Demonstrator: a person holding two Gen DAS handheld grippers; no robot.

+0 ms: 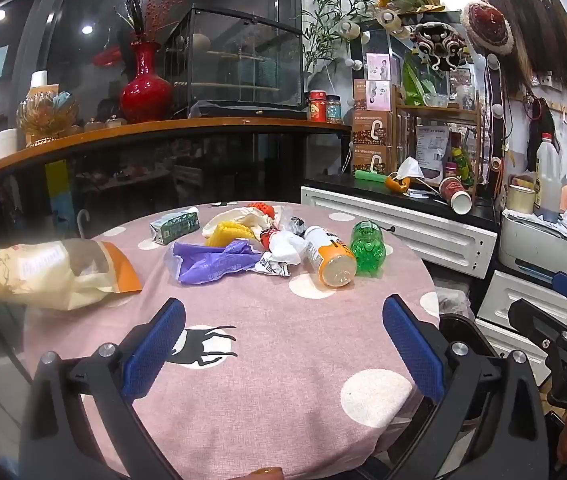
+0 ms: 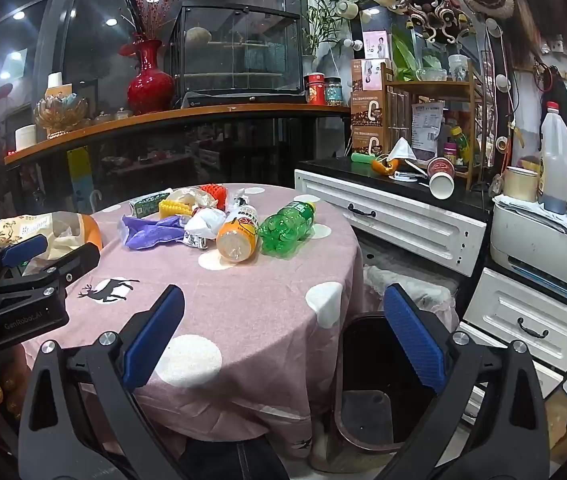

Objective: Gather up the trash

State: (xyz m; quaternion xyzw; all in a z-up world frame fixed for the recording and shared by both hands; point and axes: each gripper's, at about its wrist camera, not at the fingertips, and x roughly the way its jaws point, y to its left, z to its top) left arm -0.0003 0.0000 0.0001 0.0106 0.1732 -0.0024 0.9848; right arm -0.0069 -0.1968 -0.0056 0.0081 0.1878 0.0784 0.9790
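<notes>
Trash lies piled at the far side of a round pink-clothed table [image 1: 267,360]: a purple plastic bag [image 1: 211,260], an orange-and-white bottle on its side [image 1: 331,256], a green plastic bottle [image 1: 369,246], crumpled white wrappers [image 1: 283,248], a yellow foam net [image 1: 229,234] and a green carton [image 1: 175,228]. A cream-and-orange snack bag [image 1: 55,272] lies at the left edge. My left gripper [image 1: 283,344] is open and empty over the near table. My right gripper [image 2: 283,332] is open and empty, over the table's right edge above a black bin [image 2: 375,392]. The same pile shows in the right wrist view [image 2: 239,228].
A white drawer cabinet [image 2: 403,216] with a dark top stands right of the table, cluttered with a tipped paper cup [image 2: 441,182] and bottles. A printer [image 2: 543,256] sits further right. A wooden counter [image 1: 163,132] with a red vase [image 1: 145,88] runs behind.
</notes>
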